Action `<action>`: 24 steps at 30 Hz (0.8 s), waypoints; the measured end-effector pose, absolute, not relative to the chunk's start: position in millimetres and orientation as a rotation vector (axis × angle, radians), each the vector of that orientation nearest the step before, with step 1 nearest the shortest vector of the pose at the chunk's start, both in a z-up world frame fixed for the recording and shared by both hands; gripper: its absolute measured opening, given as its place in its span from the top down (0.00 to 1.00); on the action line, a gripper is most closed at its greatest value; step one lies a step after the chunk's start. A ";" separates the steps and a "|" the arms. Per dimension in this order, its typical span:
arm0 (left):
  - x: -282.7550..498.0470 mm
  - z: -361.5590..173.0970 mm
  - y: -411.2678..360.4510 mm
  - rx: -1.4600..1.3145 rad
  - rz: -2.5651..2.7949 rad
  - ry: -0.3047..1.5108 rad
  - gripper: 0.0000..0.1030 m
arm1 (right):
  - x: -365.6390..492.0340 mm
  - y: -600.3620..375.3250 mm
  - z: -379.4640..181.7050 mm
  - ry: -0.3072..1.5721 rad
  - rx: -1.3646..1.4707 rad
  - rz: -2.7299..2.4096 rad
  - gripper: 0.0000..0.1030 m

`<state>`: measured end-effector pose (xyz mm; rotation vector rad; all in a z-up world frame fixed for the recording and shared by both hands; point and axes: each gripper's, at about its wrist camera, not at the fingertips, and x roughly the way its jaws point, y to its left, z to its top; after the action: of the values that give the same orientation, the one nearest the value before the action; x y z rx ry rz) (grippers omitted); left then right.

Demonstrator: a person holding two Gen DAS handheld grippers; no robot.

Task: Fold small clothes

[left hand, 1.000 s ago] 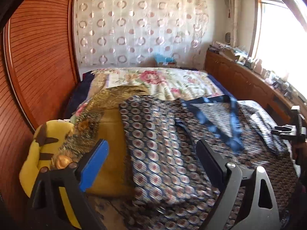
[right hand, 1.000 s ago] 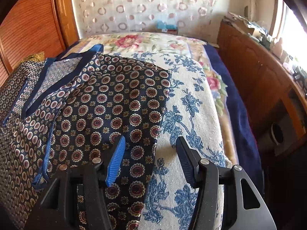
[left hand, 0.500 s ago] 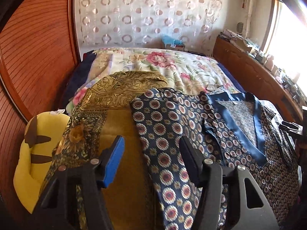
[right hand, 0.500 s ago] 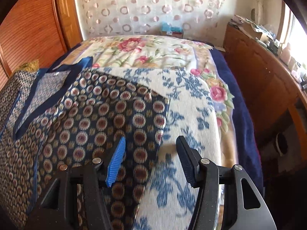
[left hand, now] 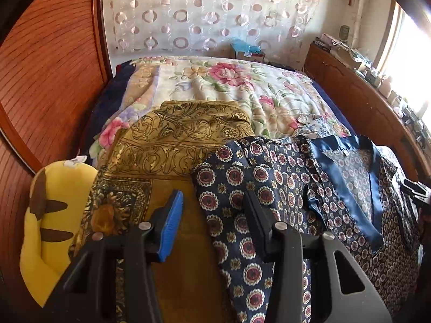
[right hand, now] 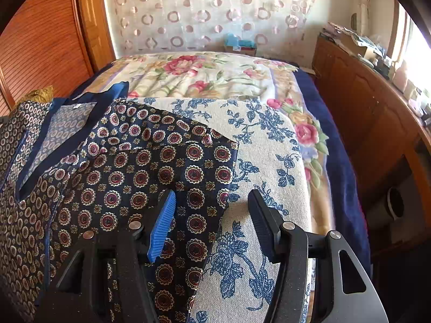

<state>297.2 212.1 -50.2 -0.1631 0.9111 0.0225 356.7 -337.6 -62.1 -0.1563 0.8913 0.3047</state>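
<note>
While the navy patterned shirt (left hand: 282, 188) lies spread across the near end of the bed (left hand: 229, 86), both tools stand released above it, gripping nothing. The left tool (left hand: 212, 215) hovers with its blue-padded finger over the gold cushion (left hand: 172, 140) and its black finger over the shirt's left sleeve; whether either finger touches the fabric cannot be told. The right tool (right hand: 211, 215) straddles the edge of the shirt's right sleeve (right hand: 167, 177), with the blue-padded finger over the sleeve and the black finger over the blue-and-white floral cushion (right hand: 258, 140). The shirt's satin-blue V collar (left hand: 347, 172) faces up, between the two sleeves. The shirt rests partly on the gold cushion and partly on the floral cushion. A yellow plush toy (left hand: 51, 215) sits just beside the gold cushion, against the wooden panel (left hand: 54, 67).
</note>
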 end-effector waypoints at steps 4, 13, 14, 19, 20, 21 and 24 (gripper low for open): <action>298.5 -53.1 207.9 -0.164 0.031 0.925 0.56 | 356.6 -337.7 -62.2 0.891 -0.157 0.305 0.45; 285.7 -46.0 192.1 -0.083 0.009 0.865 0.93 | 356.5 -337.5 -62.2 0.890 -0.158 0.304 0.45; 282.4 -42.5 186.6 -0.059 -0.004 0.848 0.96 | 356.5 -337.7 -62.2 0.890 -0.158 0.304 0.45; 273.8 -27.3 166.5 -0.002 -0.042 0.792 1.00 | 356.4 -337.6 -62.4 0.890 -0.157 0.304 0.45; 273.9 -24.1 163.8 0.004 -0.043 0.785 1.00 | 356.3 -337.5 -62.4 0.890 -0.158 0.304 0.45; 272.5 -21.2 159.8 0.010 -0.047 0.773 1.00 | 356.4 -337.4 -62.3 0.890 -0.158 0.304 0.45; 271.8 -15.6 151.6 0.007 -0.064 0.757 1.00 | 356.5 -337.5 -62.4 0.890 -0.158 0.304 0.45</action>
<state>271.8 151.6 -15.6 0.0070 0.7570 -0.0639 356.5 -337.5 -62.4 -0.1577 0.8901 0.3040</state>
